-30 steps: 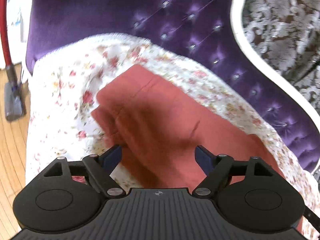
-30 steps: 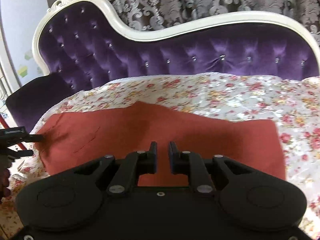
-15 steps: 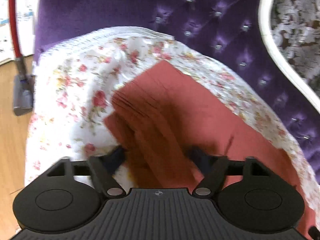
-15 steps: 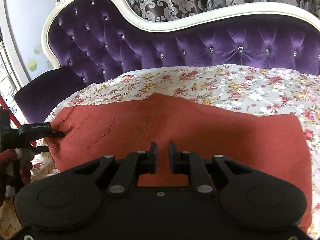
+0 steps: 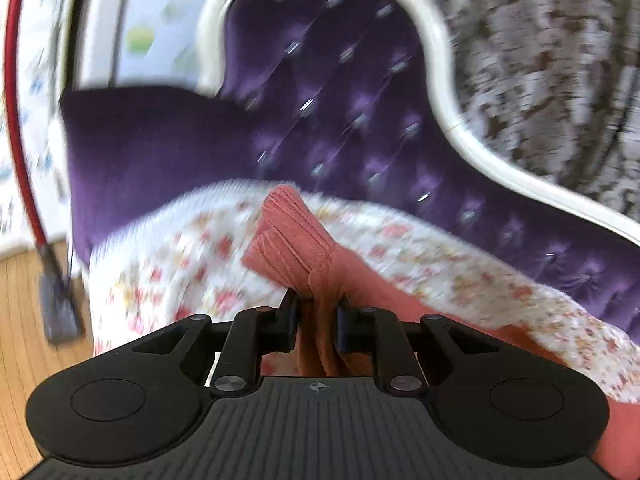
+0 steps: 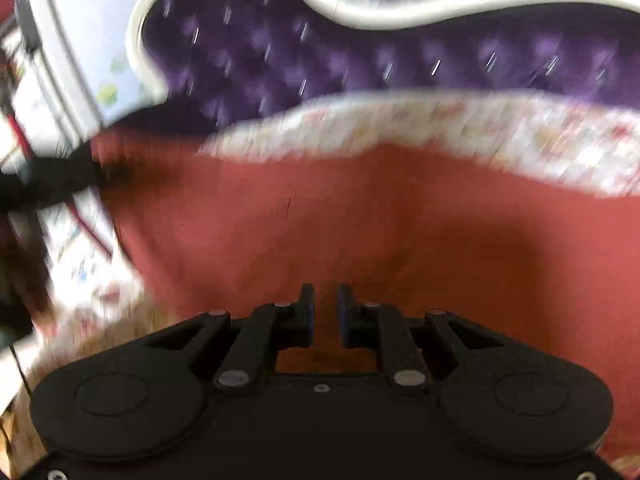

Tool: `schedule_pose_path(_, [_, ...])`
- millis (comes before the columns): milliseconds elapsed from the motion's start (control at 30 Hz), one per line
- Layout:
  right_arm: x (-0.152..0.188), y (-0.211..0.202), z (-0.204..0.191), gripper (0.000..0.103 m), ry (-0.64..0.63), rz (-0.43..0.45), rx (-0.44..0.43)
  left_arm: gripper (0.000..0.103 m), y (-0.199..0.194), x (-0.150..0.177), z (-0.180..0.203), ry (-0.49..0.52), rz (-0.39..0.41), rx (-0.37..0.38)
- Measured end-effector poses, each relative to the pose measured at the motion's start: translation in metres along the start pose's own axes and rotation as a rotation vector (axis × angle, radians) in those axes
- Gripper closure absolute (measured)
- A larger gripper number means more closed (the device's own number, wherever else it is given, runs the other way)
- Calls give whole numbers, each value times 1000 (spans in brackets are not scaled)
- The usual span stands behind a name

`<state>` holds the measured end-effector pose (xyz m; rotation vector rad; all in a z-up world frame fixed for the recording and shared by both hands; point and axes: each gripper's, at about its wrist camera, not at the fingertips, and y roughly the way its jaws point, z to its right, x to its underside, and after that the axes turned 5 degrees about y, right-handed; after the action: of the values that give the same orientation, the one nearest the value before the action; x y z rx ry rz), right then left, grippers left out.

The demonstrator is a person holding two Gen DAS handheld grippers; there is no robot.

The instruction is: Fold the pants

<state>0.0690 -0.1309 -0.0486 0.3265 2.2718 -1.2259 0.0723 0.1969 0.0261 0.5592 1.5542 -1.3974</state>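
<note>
Pants: left gripper clamps bunched end; right gripper nearly closed on near edge. Risk: thick bunch slipping out mid-fold.

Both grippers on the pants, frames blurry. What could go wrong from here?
1. The left gripper pinches only a bunched end of the pants; the cloth may slip out mid-swing.
2. The right gripper looks nearly shut, but its hold is unclear; that side may lag and skew the fold.
3. The floral cover underneath may drag along.
</note>
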Motion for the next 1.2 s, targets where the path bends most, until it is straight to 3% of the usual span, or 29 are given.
schedule_pose_path(33, [7,10,-1,80,-12,-41,-5,86,-10,-5,10,31,25,15])
schedule_pose_path(100, [12,5,-3,79,-33,0,-15,86,-27,-12,30,92,65,51])
schedule_pose_path(200, [8,-17,11,80,51,49,-70,86,-54,-19,73,207,128,109])
schedule_pose_path(400, [1,-72,63,80,157,154,70,86,-85,8,177,407,169,319])
schedule_pose_path(500, [4,-92,99,80,231,177,166,81,-85,41,231,512,109,435])
schedule_pose_path(667, [12,-118,140,80,337,168,264,77,-43,99,295,604,-191,609])
schedule_pose_path(733, [17,-128,149,80,348,175,277,73,-44,108,296,592,-218,645])
schedule_pose_path(833, [15,-137,151,79,348,200,282,59,-59,98,285,580,-176,705])
schedule_pose_path(867, [13,-140,150,79,344,216,283,53,-63,94,281,574,-157,714])
schedule_pose_path(967, [7,-143,148,75,344,269,278,50,-67,78,263,527,-119,696])
schedule_pose_path(1067, [-4,-136,148,42,349,307,247,45,-55,69,243,474,-102,621])
schedule_pose_path(1200, [-15,-120,150,39,320,287,215,45,-13,76,217,403,-215,516])
